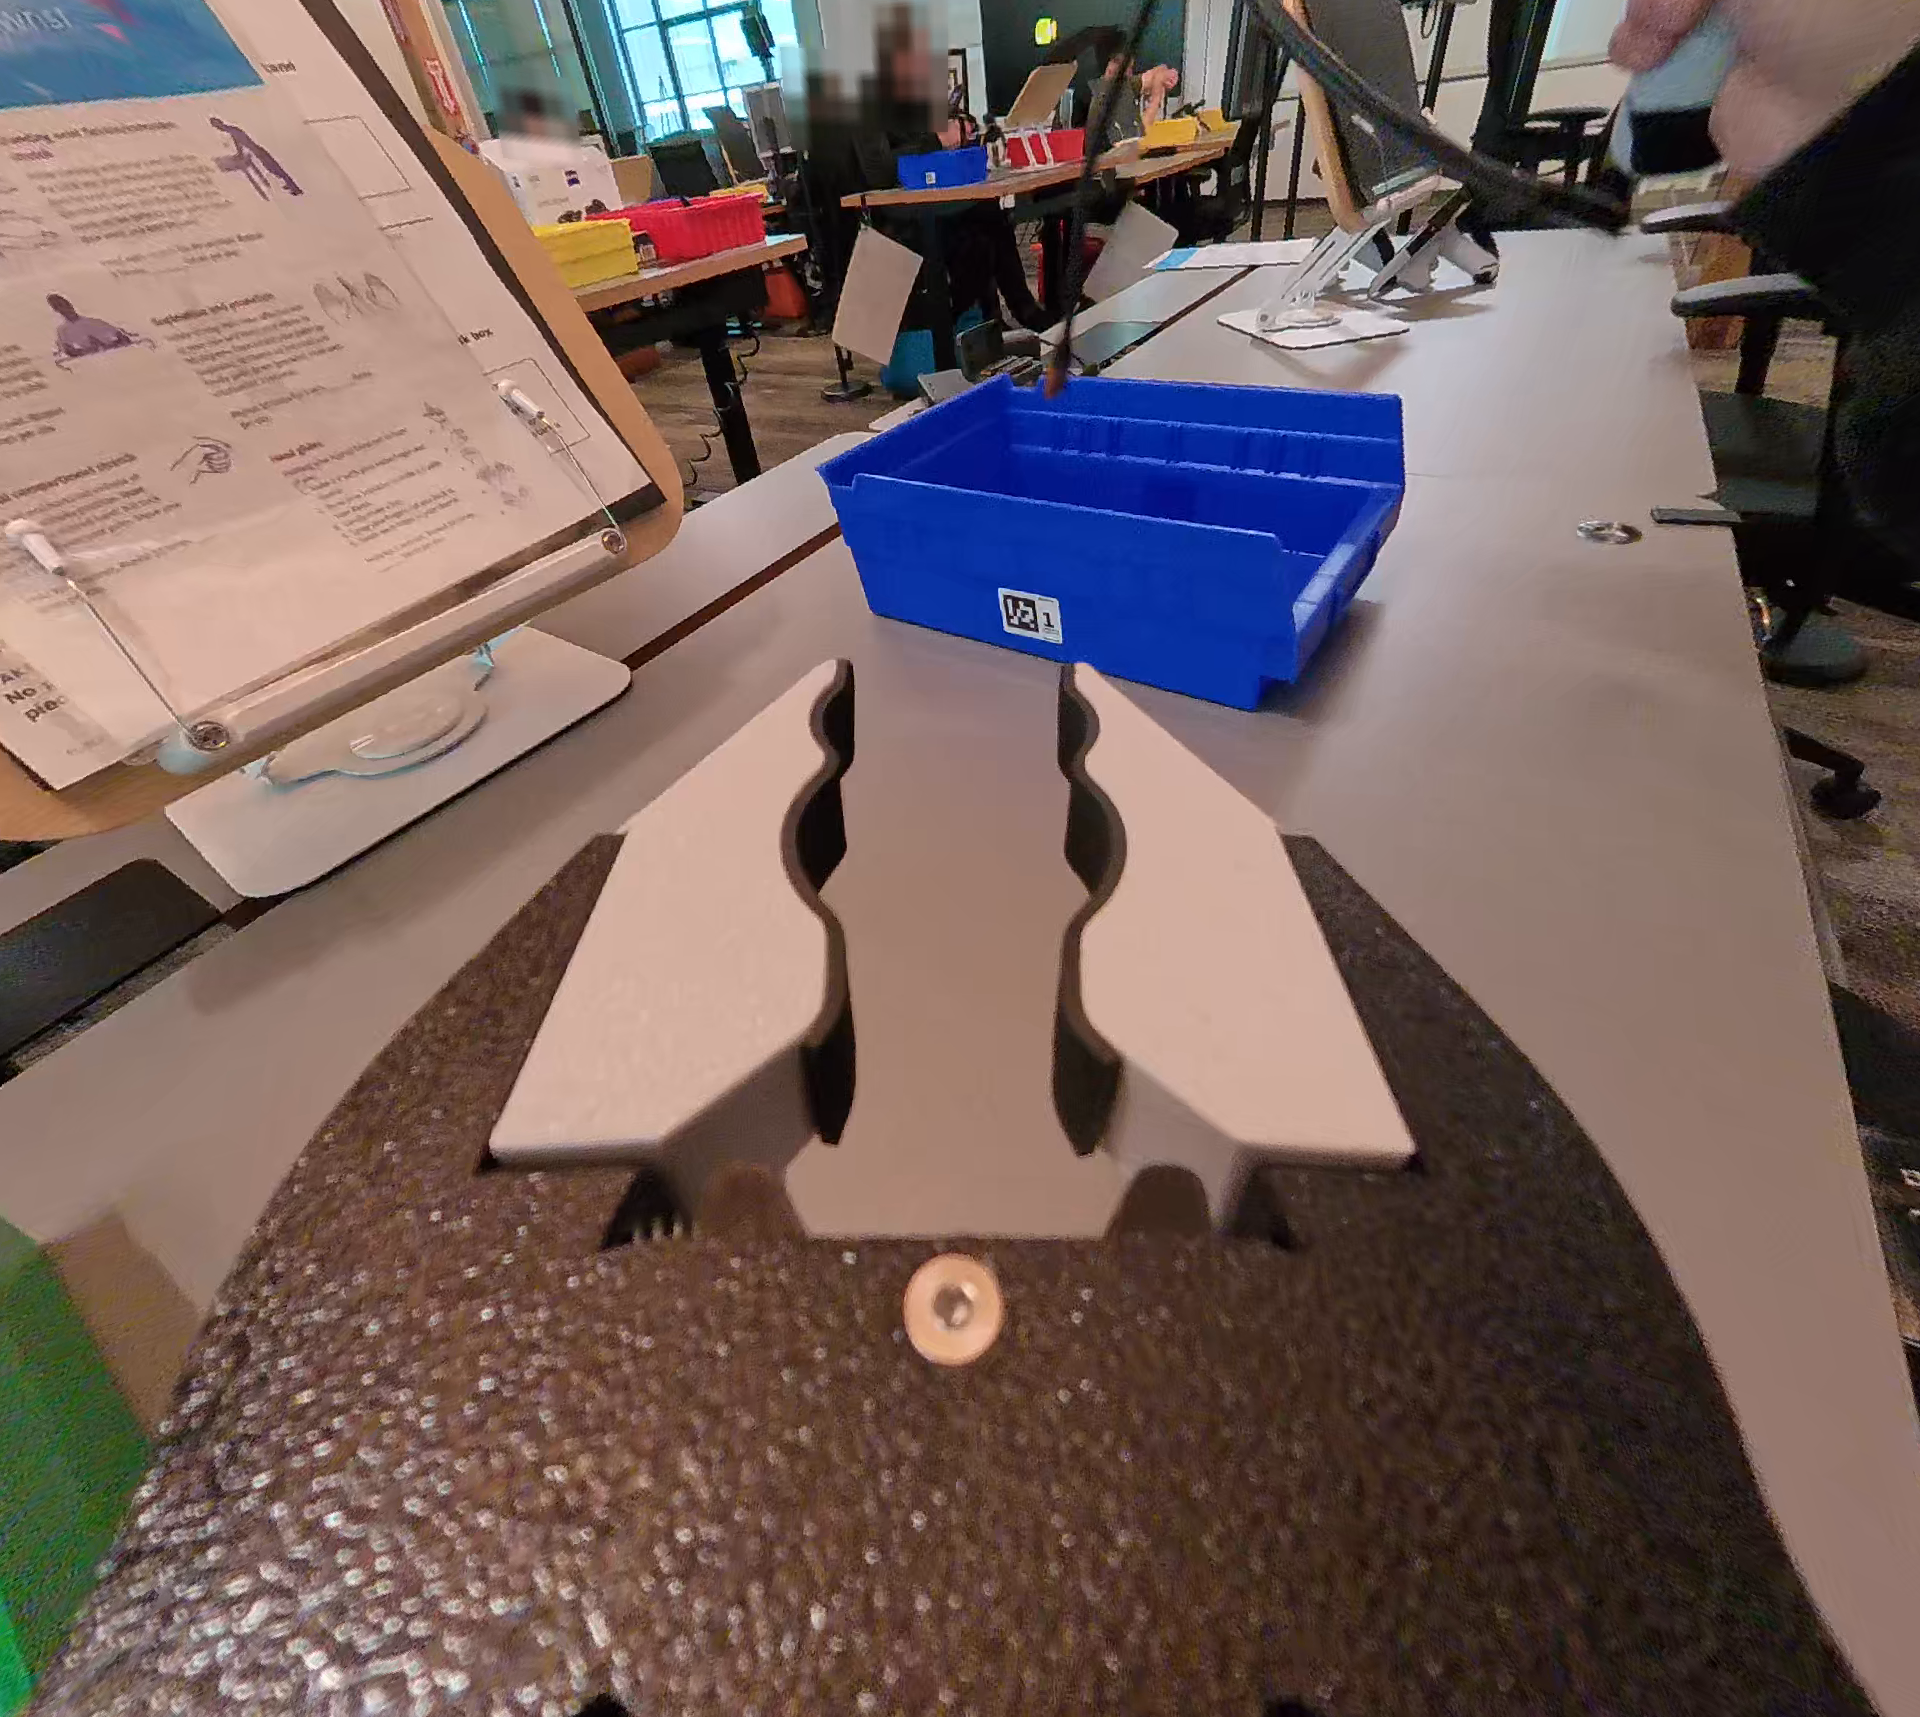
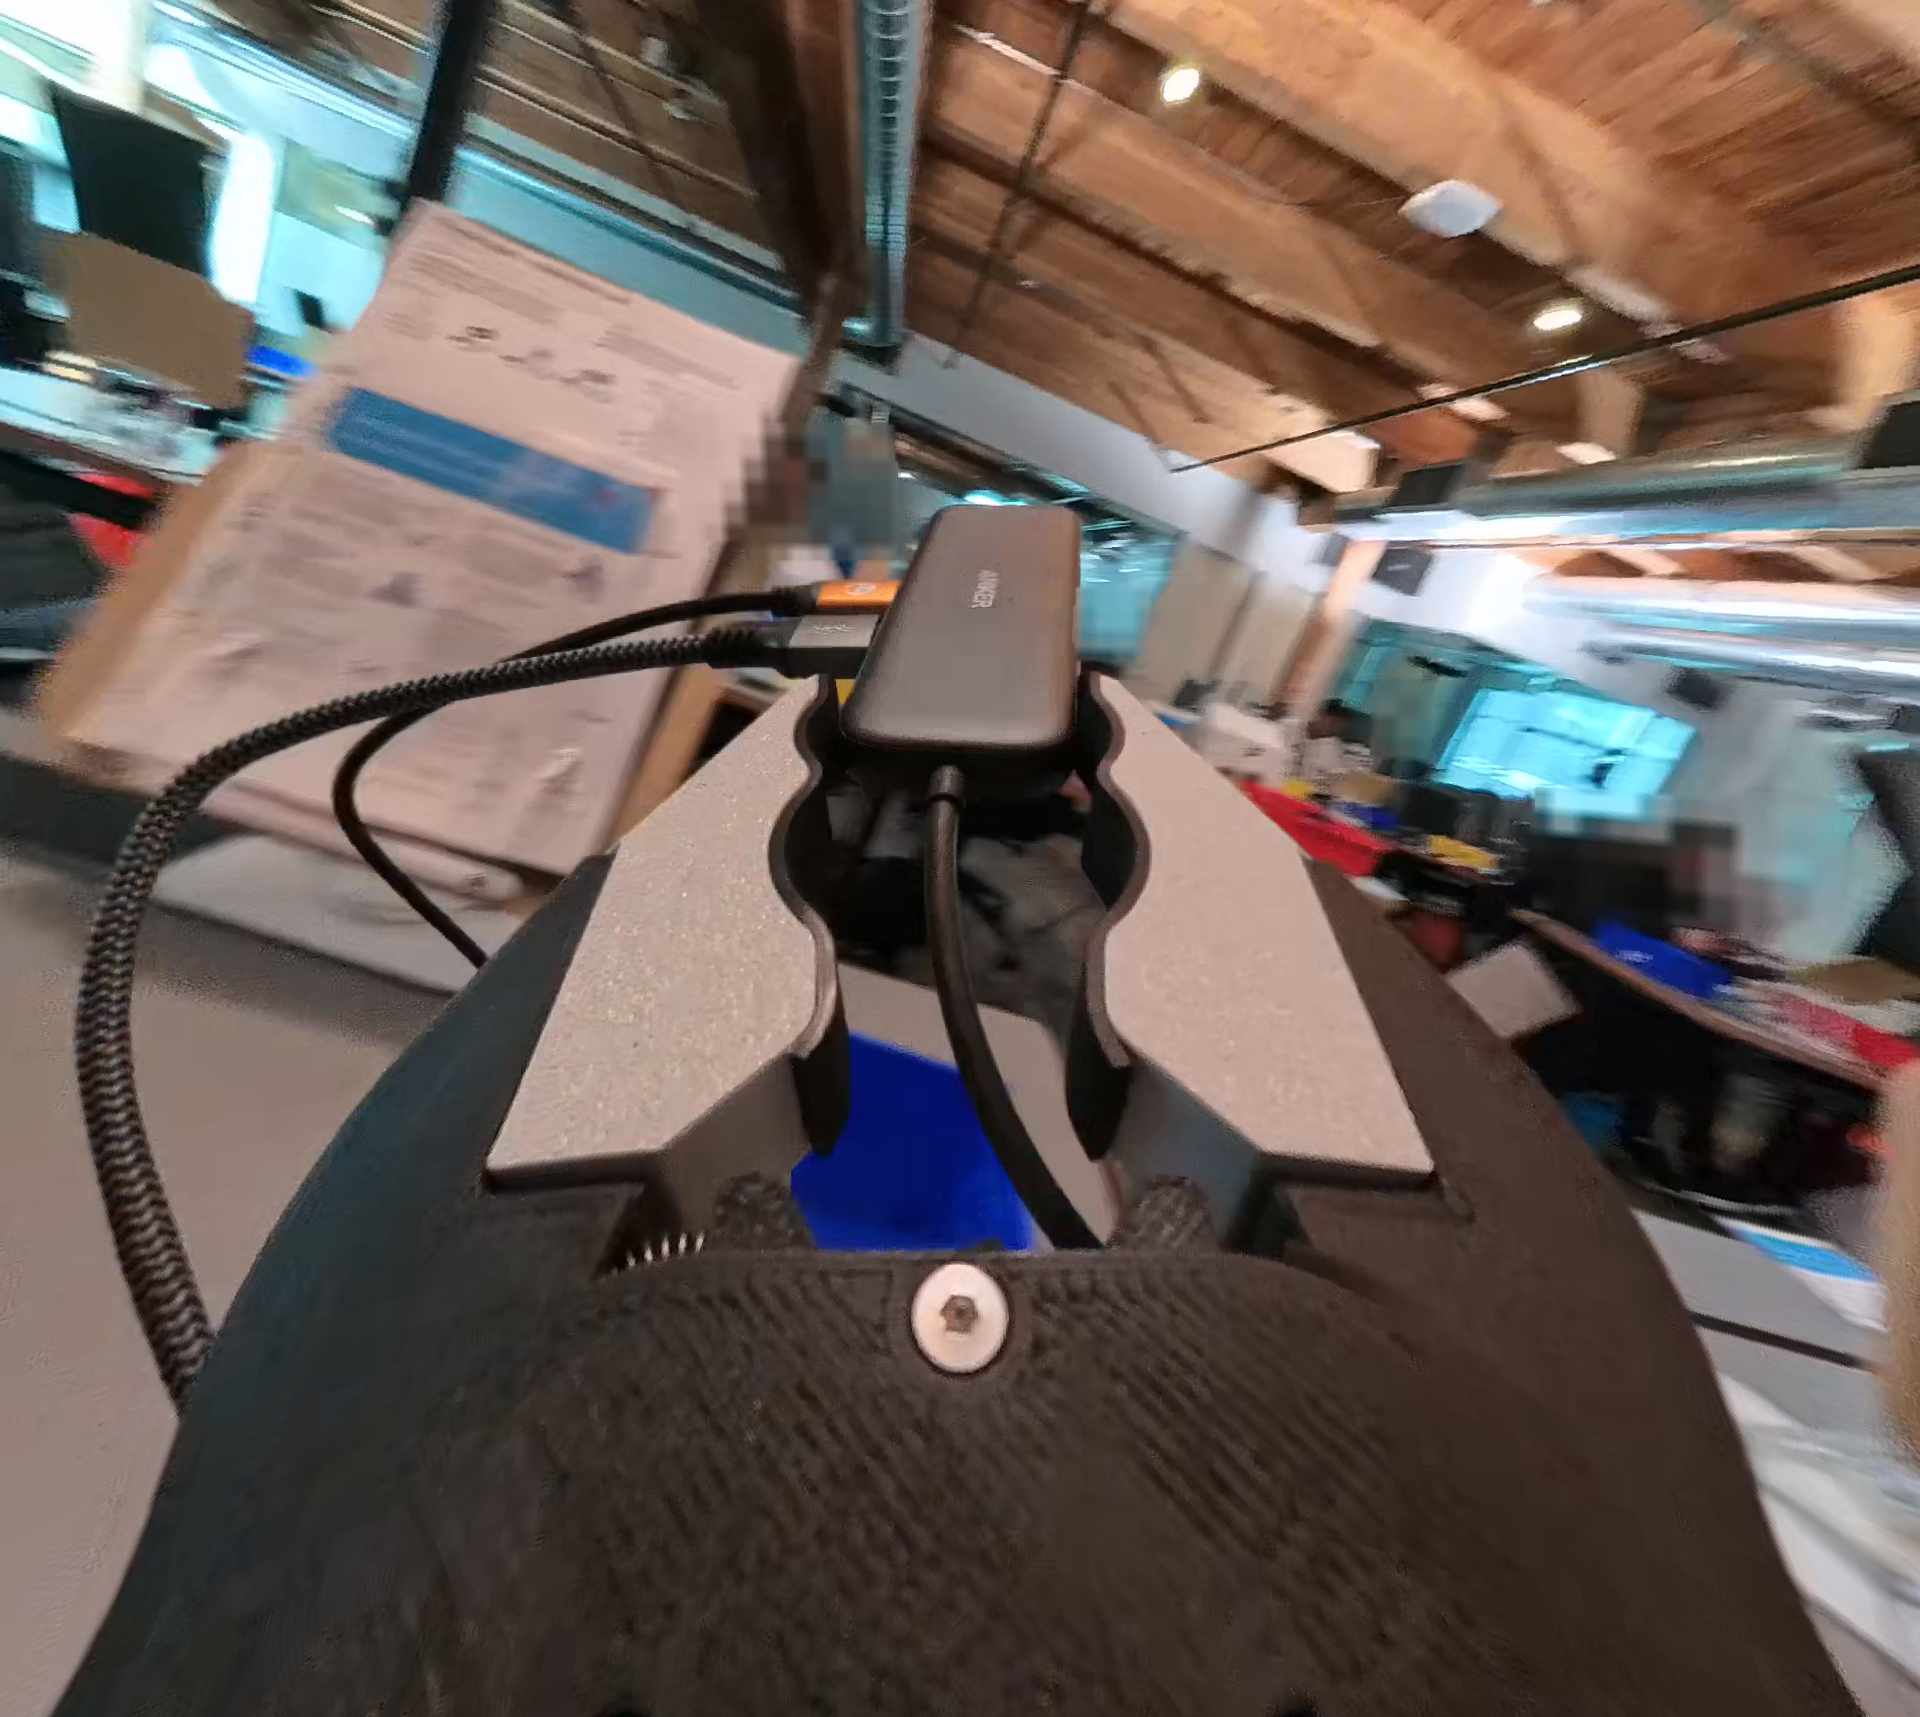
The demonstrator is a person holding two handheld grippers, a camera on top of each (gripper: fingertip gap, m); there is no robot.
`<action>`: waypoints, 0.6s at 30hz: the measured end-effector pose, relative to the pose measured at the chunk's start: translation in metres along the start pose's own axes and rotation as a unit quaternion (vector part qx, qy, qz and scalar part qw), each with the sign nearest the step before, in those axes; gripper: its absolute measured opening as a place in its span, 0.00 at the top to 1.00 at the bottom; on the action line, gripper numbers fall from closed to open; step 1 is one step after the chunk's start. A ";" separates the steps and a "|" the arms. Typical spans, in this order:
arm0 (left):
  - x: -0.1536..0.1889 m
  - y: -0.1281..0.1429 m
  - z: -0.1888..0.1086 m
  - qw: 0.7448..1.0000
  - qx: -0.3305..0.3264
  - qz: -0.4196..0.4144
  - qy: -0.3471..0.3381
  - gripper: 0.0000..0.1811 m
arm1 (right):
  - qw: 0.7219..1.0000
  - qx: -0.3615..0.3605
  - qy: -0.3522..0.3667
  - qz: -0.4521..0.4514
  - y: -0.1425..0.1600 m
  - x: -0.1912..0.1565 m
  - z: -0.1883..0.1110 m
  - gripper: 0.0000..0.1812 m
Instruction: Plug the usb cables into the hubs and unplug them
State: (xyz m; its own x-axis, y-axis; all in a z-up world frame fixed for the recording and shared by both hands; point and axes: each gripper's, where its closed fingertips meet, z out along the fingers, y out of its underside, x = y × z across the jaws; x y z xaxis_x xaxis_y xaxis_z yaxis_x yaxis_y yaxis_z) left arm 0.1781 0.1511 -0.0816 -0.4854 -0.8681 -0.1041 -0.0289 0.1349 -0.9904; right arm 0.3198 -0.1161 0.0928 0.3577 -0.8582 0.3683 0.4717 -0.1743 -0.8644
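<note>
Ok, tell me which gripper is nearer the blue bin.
Left. The left gripper sits low over the table just short of the blue bin, open and empty. The right gripper is raised above it, clamping the hub.

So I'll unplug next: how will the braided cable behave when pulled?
The braided cable droops in a loose loop, so it's probably floppy and will trail. Its plug sits in the hub, held only at the right gripper tips, so the hub may twist.
</note>
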 end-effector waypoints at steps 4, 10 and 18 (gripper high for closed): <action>0.001 0.002 0.002 1.000 -0.004 -0.002 0.003 0.79 | 0.991 -0.051 0.063 -0.108 0.015 0.045 0.021 0.75; -0.001 0.015 0.007 1.000 -0.019 -0.019 0.012 0.79 | 0.947 -0.159 0.041 -0.275 0.075 0.037 0.027 0.75; -0.001 0.028 0.014 0.998 -0.042 -0.035 0.020 0.79 | 0.912 -0.242 -0.077 -0.322 0.180 -0.037 0.032 0.75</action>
State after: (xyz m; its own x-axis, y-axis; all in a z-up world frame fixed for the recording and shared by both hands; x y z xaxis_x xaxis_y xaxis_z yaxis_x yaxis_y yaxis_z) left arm 0.1898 0.1488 -0.1102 -0.5143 -0.8571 -0.0304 -0.1363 0.1167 -0.9838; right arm 0.4175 -0.1005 -0.0654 0.2583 -0.4322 0.8640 0.2263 -0.8424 -0.4891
